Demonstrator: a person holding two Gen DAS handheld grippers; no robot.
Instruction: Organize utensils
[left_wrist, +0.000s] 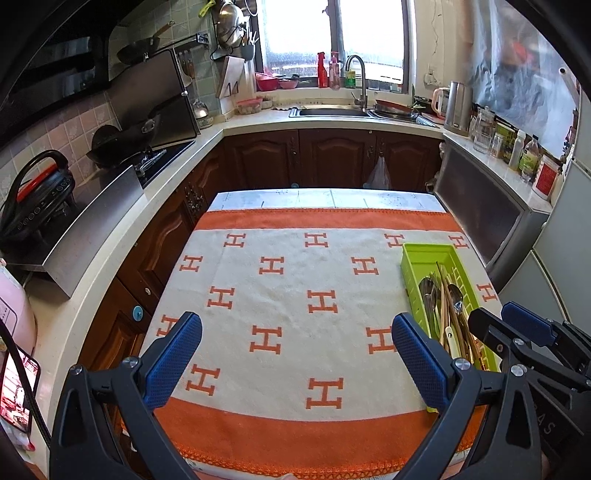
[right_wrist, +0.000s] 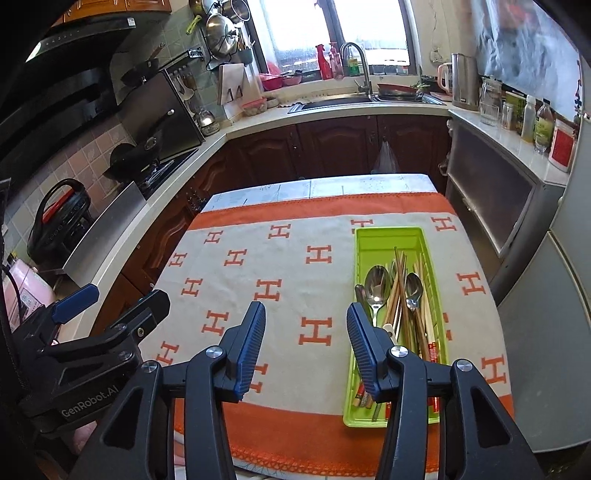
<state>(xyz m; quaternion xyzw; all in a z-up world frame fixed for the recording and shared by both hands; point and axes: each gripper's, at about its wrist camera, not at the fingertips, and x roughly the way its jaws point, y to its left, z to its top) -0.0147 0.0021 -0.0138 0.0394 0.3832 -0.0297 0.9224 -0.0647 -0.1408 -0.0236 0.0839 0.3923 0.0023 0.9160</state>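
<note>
A lime green utensil tray (right_wrist: 388, 238) lies on the right side of the table, lengthwise toward me. In it lie two metal spoons (right_wrist: 376, 282), several wooden chopsticks (right_wrist: 400, 291) and other cutlery. The same tray (left_wrist: 424, 254) shows at the right of the left wrist view. My right gripper (right_wrist: 306, 321) hovers above the cloth just left of the tray, jaws open with nothing between them. My left gripper (left_wrist: 295, 332) hangs over the middle of the cloth, jaws wide open and empty. Each gripper appears at the edge of the other's view.
The table carries a white cloth with orange H marks and an orange border (right_wrist: 295, 428). Dark wood cabinets and a pale counter (left_wrist: 110, 266) run along the left. A sink (left_wrist: 332, 110) sits under the far window. A grey appliance (right_wrist: 491, 206) stands right of the table.
</note>
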